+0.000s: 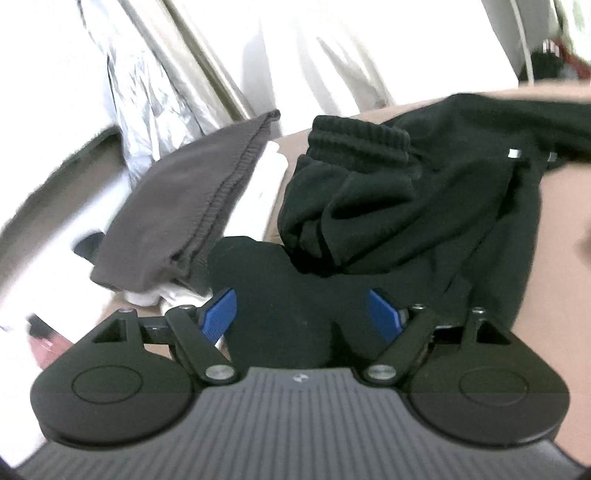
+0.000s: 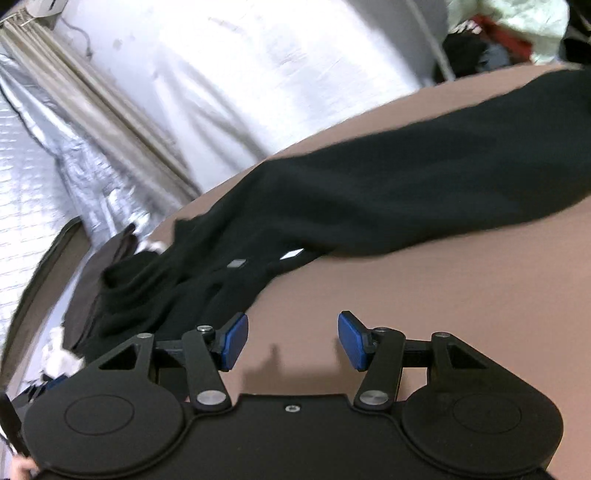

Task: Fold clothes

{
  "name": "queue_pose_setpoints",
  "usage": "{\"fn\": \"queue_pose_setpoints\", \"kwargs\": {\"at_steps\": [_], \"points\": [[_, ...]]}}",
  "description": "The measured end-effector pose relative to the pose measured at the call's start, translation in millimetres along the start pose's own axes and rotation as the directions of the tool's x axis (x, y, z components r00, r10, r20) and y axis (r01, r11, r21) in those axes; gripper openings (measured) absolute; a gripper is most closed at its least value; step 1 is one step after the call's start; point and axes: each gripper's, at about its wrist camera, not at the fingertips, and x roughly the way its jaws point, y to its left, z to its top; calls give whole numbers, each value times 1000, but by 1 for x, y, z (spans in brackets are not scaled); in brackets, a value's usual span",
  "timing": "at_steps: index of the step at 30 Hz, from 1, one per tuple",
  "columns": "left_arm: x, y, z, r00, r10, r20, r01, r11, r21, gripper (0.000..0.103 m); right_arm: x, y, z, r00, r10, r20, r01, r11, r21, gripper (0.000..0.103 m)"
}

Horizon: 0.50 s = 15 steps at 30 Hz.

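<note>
Brown bedding [image 2: 424,314] forms the work surface, backed by pale curtains [image 1: 332,55] and a silvery quilted sheet [image 2: 44,177]. At far left, in the left wrist view, a grey-brown garment [image 1: 177,206] with a stitched hem lies partly over white cloth [image 1: 258,192]. Just to its right sits the black garment [image 1: 406,206], bunched, its ribbed cuff [image 1: 354,144] uppermost. The left gripper [image 1: 301,314] has its blue pads [image 1: 221,314] set fairly wide with black fabric filling the space between them; whether the pads actually pinch it cannot be told. In the right wrist view, the black garment [image 2: 369,199] stretches diagonally across the bedding, crumpled at left and flat at right. The right gripper [image 2: 293,341] hovers over bare bedding beside the garment, jaws wide apart and holding nothing. At far right lies a heap of mixed clothes [image 2: 491,33], blurred.
</note>
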Motion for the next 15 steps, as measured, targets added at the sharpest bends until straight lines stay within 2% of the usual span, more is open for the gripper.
{"fn": "queue_pose_setpoints", "kwargs": {"at_steps": [1, 2, 3, 5, 6, 8, 9, 10, 11, 12, 13, 15], "points": [[4, 5, -2, 998, -49, -38, 48, 999, -25, 82, 6, 2, -4, 1000, 20, -15, -20, 1000, 5, 60], [9, 5, -5, 995, -68, -76, 66, 997, -32, 82, 12, 5, -7, 999, 33, -31, -33, 999, 2, 60], [14, 1, -8, 993, -44, -108, 44, 999, -8, 82, 17, 9, -9, 998, 39, -49, -39, 999, -9, 60], [23, -7, -14, 986, 22, -166, -13, 998, 55, 82, 21, 21, -12, 997, 31, -77, -35, 998, -58, 60], [26, -10, -16, 981, 95, -172, -80, 992, 93, 82, 21, 26, -14, 996, 21, -85, -28, 996, -86, 60], [29, 3, -15, 962, 223, -159, -213, 974, 75, 82, 18, 28, -17, 996, -4, -88, -7, 993, -120, 60], [30, 15, -15, 959, 232, -161, -233, 972, 11, 82, 15, 27, -16, 996, -9, -86, -1, 993, -120, 60], [31, 33, -17, 965, 188, -181, -207, 974, -90, 82, 13, 24, -15, 996, -13, -85, 3, 994, -112, 60], [32, 51, -19, 971, 132, -200, -172, 965, -198, 83, 13, 21, -13, 996, -14, -84, 6, 995, -96, 60], [33, 69, -21, 974, 74, -213, -138, 943, -303, 83, 14, 18, -12, 996, -16, -84, 9, 997, -83, 60], [38, 86, -28, 973, -2, -229, -94, 908, -408, 83, 14, 15, -12, 996, -20, -85, 14, 997, -73, 60], [48, 103, -43, 961, -104, -255, -52, 841, -538, 83, 16, 12, -10, 996, -31, -87, 25, 998, -65, 60]]}}
